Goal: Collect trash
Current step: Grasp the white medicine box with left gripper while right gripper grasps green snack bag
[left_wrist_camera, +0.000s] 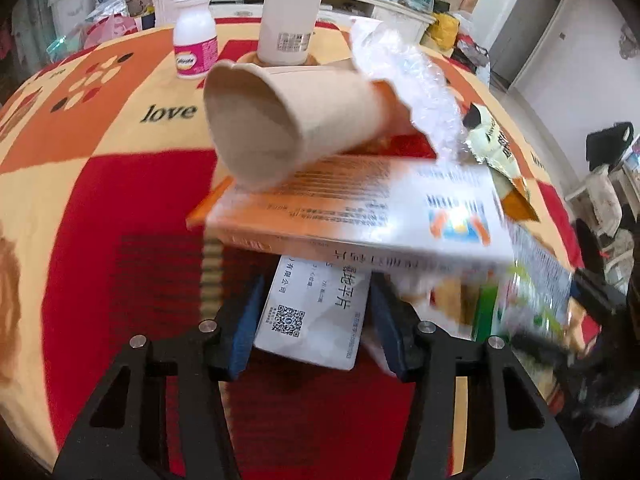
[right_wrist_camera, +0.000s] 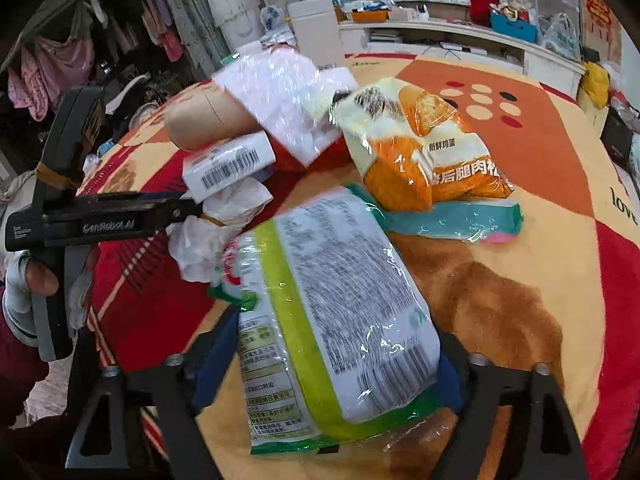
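In the left wrist view my left gripper [left_wrist_camera: 316, 308] is shut on a small white medicine box [left_wrist_camera: 316, 312] with a QR code, its blue pads on both sides. Above it lie a larger orange-and-white box [left_wrist_camera: 360, 208], a tipped brown paper cup [left_wrist_camera: 280, 124], clear plastic wrap [left_wrist_camera: 416, 80] and a snack wrapper [left_wrist_camera: 496, 140]. In the right wrist view my right gripper [right_wrist_camera: 332, 344] is shut on a green-and-white plastic food bag [right_wrist_camera: 332, 304]. The left gripper's body [right_wrist_camera: 100, 216] shows at the left, by the barcode box [right_wrist_camera: 228, 164], the crumpled tissue [right_wrist_camera: 216, 232] and the cup [right_wrist_camera: 200, 124].
An orange snack bag [right_wrist_camera: 420, 148] lies on a teal wrapper [right_wrist_camera: 456, 216] on the patterned tablecloth [right_wrist_camera: 520, 280]. A pink-label white bottle [left_wrist_camera: 194, 36] and a tall white bottle [left_wrist_camera: 292, 12] stand at the table's far side. Cluttered shelves and hanging clothes lie beyond.
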Demonstrator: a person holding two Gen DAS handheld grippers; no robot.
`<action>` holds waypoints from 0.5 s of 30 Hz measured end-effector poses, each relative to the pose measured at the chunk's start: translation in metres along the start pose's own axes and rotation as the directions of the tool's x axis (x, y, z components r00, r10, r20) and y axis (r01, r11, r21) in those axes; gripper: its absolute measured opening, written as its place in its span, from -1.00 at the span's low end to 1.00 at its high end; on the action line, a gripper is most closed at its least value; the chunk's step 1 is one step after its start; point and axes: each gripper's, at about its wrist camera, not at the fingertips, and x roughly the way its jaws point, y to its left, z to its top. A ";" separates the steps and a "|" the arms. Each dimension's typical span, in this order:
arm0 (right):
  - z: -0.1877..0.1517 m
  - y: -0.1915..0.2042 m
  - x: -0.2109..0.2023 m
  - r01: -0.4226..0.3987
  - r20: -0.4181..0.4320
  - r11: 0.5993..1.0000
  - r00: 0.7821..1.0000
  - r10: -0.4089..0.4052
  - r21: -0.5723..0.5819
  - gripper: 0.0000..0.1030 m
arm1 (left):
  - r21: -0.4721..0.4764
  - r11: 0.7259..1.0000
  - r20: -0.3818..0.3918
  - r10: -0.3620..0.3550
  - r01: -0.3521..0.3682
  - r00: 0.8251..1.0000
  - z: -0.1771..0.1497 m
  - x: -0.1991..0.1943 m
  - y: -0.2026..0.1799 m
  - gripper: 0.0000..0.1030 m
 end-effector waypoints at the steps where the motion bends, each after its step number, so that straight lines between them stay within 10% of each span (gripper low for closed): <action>1: -0.001 0.001 -0.003 0.001 0.005 1.000 1.000 -0.001 -0.003 0.26 | 0.005 1.000 -0.011 0.010 -0.010 1.000 -0.005 -0.004 0.001 -0.03; 10: -0.017 -0.011 -0.033 0.006 0.024 0.998 1.000 -0.007 0.070 0.09 | 0.005 1.000 -0.069 0.024 -0.024 0.997 -0.060 -0.048 0.017 -0.04; 15: -0.023 -0.019 -0.030 0.002 -0.019 0.991 1.000 0.000 0.133 0.58 | 0.000 0.999 -0.081 0.041 -0.041 0.996 -0.072 -0.048 0.012 -0.03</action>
